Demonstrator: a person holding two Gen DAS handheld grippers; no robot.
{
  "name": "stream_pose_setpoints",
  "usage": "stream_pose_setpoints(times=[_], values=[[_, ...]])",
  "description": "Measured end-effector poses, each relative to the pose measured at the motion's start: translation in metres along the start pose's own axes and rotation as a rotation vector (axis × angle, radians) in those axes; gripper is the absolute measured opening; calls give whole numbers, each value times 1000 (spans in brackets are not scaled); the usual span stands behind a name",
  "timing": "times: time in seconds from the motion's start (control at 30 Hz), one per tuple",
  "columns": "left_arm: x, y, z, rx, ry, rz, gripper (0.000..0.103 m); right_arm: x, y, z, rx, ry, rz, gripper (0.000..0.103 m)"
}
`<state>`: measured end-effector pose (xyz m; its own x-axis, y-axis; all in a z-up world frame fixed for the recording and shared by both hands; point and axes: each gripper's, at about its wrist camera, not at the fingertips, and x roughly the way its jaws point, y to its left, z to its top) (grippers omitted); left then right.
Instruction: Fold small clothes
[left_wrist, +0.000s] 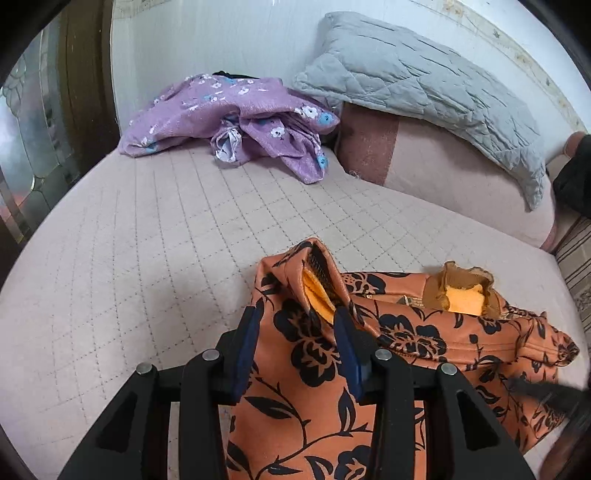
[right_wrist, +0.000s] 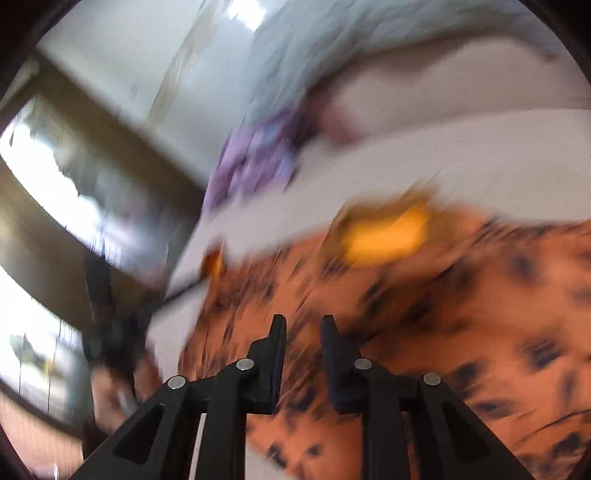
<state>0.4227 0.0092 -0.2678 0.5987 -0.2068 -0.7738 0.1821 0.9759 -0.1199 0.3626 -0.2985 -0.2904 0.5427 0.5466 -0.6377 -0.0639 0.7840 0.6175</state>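
Note:
An orange top with black flowers (left_wrist: 443, 332) lies on the pink quilted bed (left_wrist: 129, 240), its brown collar with yellow lining (left_wrist: 461, 291) at the far side. One sleeve is folded over the body, with its cuff (left_wrist: 314, 273) pointing away. My left gripper (left_wrist: 297, 312) is open and straddles that sleeve; the pads stand clear of the cloth. The right wrist view is motion-blurred. In it my right gripper (right_wrist: 303, 321) hovers over the orange top (right_wrist: 461, 295), its fingers a narrow gap apart with nothing between them.
A crumpled purple flowered garment (left_wrist: 236, 110) lies at the far side of the bed by the wall. A grey quilted pillow (left_wrist: 424, 85) rests on a pink bolster (left_wrist: 443, 177) at the right. A dark wooden frame and glass stand at the left.

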Motion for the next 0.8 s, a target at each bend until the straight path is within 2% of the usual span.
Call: stream_pose_setpoints(times=[0.03,0.07,0.1,0.13,0.17,0.23,0.33,0.4,0.47,0.57,0.6,0.63,0.7,0.77,0.8], values=[[4,2,2,-9,10,-6,43,17,8,-4,-35,60,-16,22],[6,4,3,-16,15,-11,43,36,14,-5,-75,112,-76,22],[11,5,6,-24,19,-16,43,53,15,-1,-100,134,-156,19],[15,7,7,-37,24,-22,43,62,12,7,-95,120,-184,18],[17,6,8,-44,30,-18,43,65,6,23,-70,59,-203,18],[19,8,9,-49,33,-13,43,58,-5,56,-33,-100,-316,20],[18,10,11,-37,3,29,43,36,-19,83,88,-240,-256,22],[20,14,10,-47,18,39,43,18,-15,82,77,-264,-235,22],[24,17,8,-44,53,84,43,4,-15,70,42,-217,-250,22],[28,21,2,-34,85,149,43,-16,-32,36,62,-73,-221,22],[28,21,-1,-27,93,165,43,-21,-42,25,65,-17,-242,22],[29,22,-3,-23,99,180,43,-23,-51,17,50,27,-325,22],[31,23,-7,-13,112,209,43,-43,-74,10,49,26,-444,18],[31,20,-11,10,114,227,43,-76,-109,18,190,-105,-516,18],[32,18,-11,27,113,241,43,-93,-118,22,239,-202,-607,22]])
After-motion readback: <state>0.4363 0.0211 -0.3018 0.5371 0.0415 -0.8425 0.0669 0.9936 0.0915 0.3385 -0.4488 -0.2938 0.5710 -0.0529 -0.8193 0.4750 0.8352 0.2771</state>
